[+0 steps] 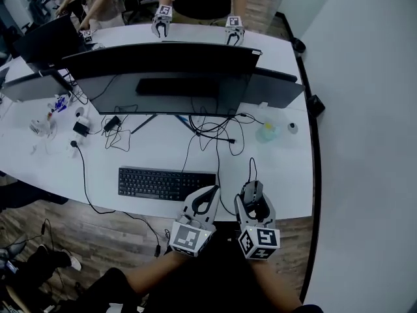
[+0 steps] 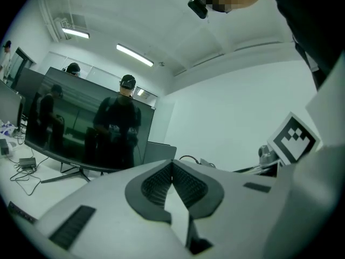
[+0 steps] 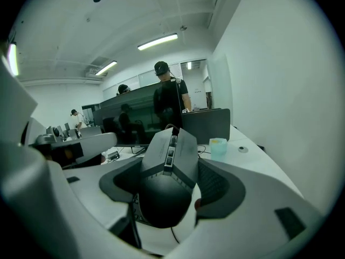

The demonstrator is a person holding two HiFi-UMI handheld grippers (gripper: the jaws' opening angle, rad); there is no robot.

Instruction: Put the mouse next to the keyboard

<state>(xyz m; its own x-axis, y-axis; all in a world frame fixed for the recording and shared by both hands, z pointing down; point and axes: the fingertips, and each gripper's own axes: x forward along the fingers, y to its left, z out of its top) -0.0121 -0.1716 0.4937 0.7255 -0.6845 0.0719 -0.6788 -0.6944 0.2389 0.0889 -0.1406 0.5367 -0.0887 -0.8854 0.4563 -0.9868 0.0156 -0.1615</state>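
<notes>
Mouse (image 3: 164,185) sits clamped between the jaws of the right gripper (image 1: 254,201), its buttons and cable pointing away from the gripper, over the table's (image 1: 287,175) near edge. Left gripper (image 1: 208,193) lies just to its left, jaws pressed together on nothing, tip near the keyboard's (image 1: 166,183) right end. Both grippers point forward, side by side.

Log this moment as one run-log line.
phase: carrying mouse | right claw: shut on mouse, just right of keyboard | left claw: shut, empty | mouse not yet released
</notes>
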